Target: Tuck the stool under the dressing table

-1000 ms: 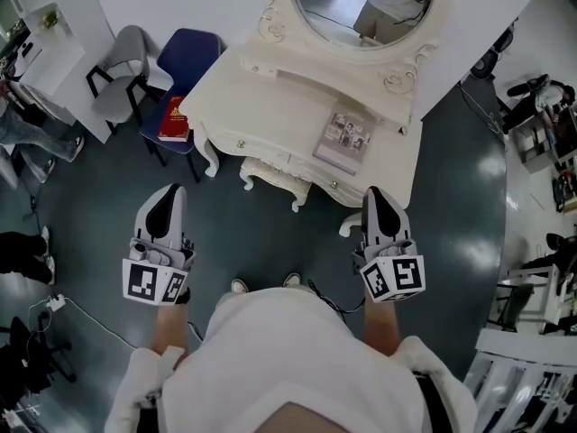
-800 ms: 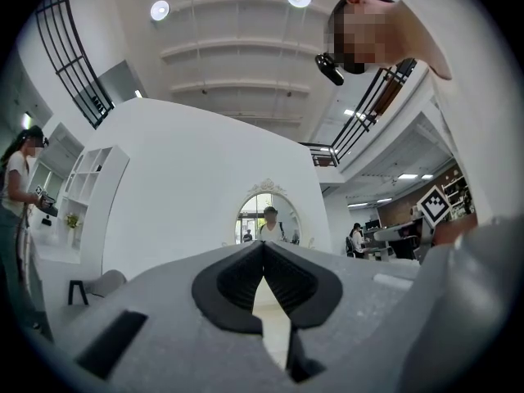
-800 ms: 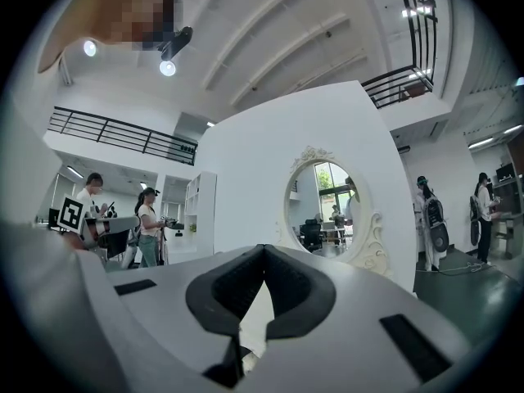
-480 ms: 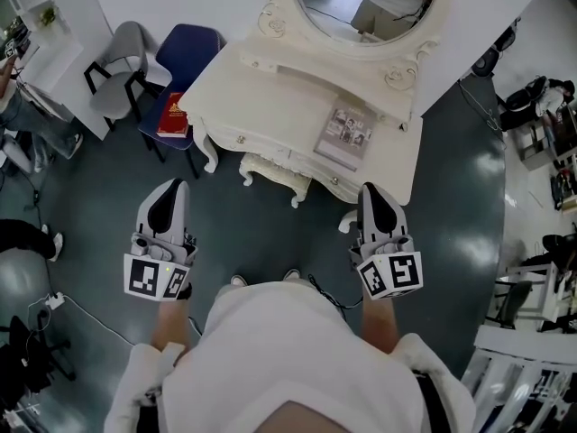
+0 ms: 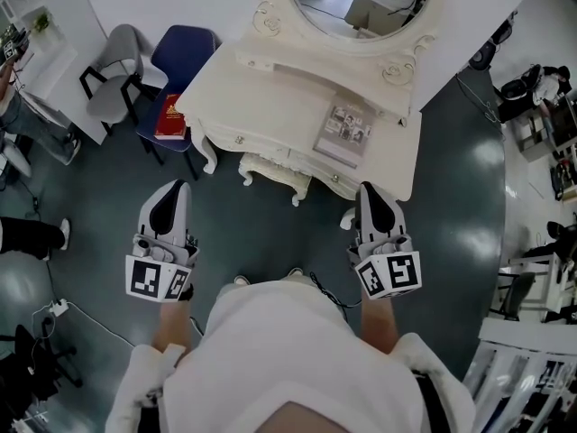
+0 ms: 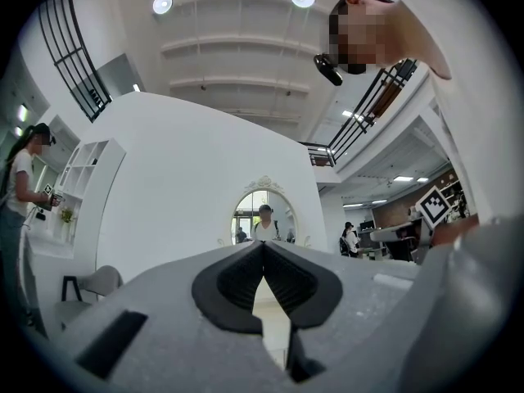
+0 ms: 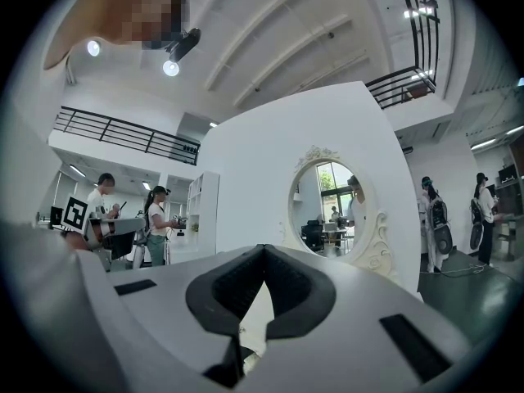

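Left tool (image 5: pixel 170 195) and right tool (image 5: pixel 372 195) hover closed, holding nothing. Stool (image 5: pixel 275 174) looks rigid, probably light; best pushed at its seat edge.

Nothing in this room gives me a word or a number I can read. The red book (image 5: pixel 170 118) on the blue chair (image 5: pixel 187 54) has a pale mark on its cover, too small to make out. The booklet (image 5: pixel 346 134) on the dressing table (image 5: pixel 261 97) shows only tiny pictures. The left gripper (image 5: pixel 175 188) and right gripper (image 5: pixel 369 189) carry black-and-white square markers (image 5: pixel 158 280), which are patterns rather than letters.
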A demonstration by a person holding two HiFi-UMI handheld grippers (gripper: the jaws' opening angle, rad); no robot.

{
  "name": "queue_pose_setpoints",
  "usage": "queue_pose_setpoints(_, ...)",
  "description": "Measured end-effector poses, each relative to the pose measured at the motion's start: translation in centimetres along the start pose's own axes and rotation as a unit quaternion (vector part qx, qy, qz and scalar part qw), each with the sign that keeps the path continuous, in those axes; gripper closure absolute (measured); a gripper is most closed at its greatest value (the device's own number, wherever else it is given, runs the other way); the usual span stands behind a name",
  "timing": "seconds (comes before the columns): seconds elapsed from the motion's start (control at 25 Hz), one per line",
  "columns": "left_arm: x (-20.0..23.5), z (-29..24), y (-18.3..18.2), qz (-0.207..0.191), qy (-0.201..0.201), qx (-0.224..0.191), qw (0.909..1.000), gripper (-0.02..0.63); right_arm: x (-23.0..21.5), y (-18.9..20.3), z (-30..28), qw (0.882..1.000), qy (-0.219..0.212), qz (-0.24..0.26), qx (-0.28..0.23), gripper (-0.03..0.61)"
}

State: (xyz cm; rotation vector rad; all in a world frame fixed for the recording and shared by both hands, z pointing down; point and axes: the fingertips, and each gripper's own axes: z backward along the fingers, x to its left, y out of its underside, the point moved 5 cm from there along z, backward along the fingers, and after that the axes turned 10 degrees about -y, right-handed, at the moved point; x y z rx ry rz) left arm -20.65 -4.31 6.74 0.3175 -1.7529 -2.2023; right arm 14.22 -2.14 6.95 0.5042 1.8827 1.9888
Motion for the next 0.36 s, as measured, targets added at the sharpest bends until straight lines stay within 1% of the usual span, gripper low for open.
queue_pose_setpoints(0.36, 0.45, -0.78, 0.32, 0.001, 0.003, 0.002, 1.0, 0.598, -0.13, 0.0, -0.47, 1.0, 0.003, 0.002, 0.0, 0.578)
